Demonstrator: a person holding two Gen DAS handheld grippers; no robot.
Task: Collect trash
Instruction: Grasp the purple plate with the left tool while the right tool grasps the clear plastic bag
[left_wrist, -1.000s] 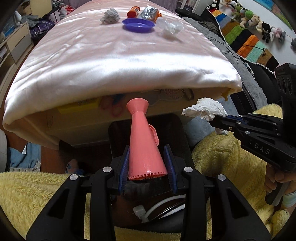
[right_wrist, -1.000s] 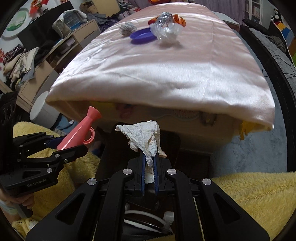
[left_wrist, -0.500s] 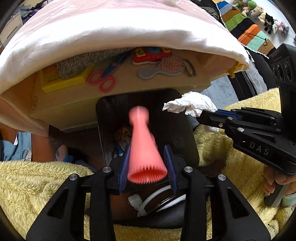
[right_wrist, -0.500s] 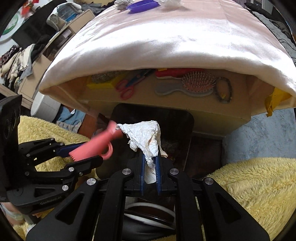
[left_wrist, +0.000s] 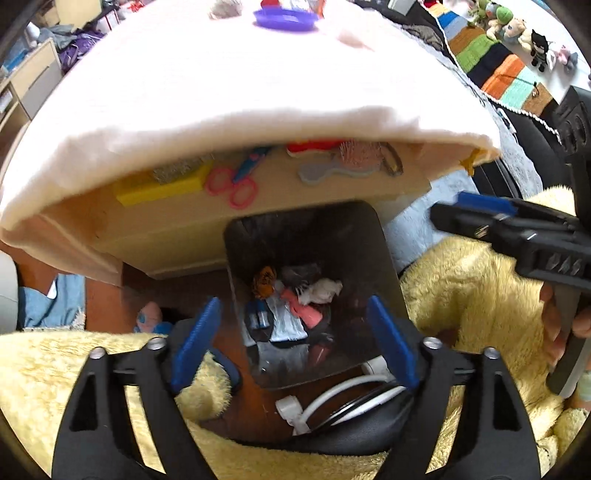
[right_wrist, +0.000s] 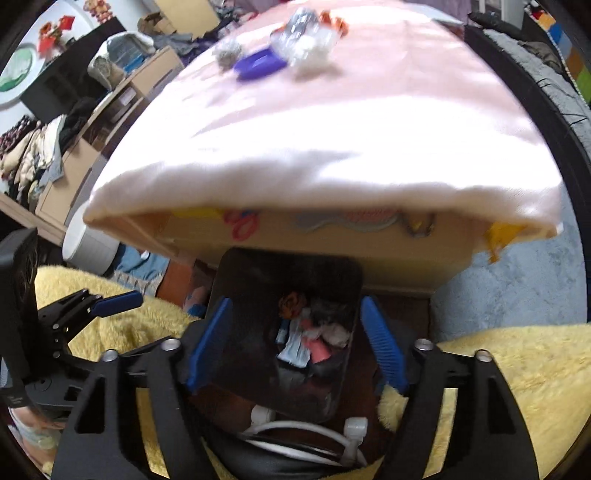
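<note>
A black trash bin (left_wrist: 306, 221) (right_wrist: 258, 273) stands on the floor under the table's front edge. Inside lie the pink funnel (left_wrist: 303, 310) (right_wrist: 316, 349), the white crumpled tissue (left_wrist: 325, 290) (right_wrist: 338, 334) and other scraps. My left gripper (left_wrist: 293, 341) is open and empty above the bin. My right gripper (right_wrist: 295, 343) is open and empty above the bin too; it also shows in the left wrist view (left_wrist: 480, 214). On the far end of the pink-clothed table (left_wrist: 240, 92) (right_wrist: 351, 129) sit a purple dish (left_wrist: 284, 18) (right_wrist: 258, 66), a crumpled grey ball (right_wrist: 227, 51) and clear plastic wrap (right_wrist: 306, 40).
A shelf under the cloth holds pink scissors (left_wrist: 234, 184), a yellow sponge (left_wrist: 162, 186) and a hairbrush (left_wrist: 343, 162). A yellow fluffy blanket (left_wrist: 461, 295) lies on both sides of the bin. A white cable (left_wrist: 332, 398) lies below the grippers. A dresser (right_wrist: 74, 155) stands left.
Both grippers opened. The pink funnel and the white tissue dropped into the bin. Both grippers tilted up a little, showing more of the table top.
</note>
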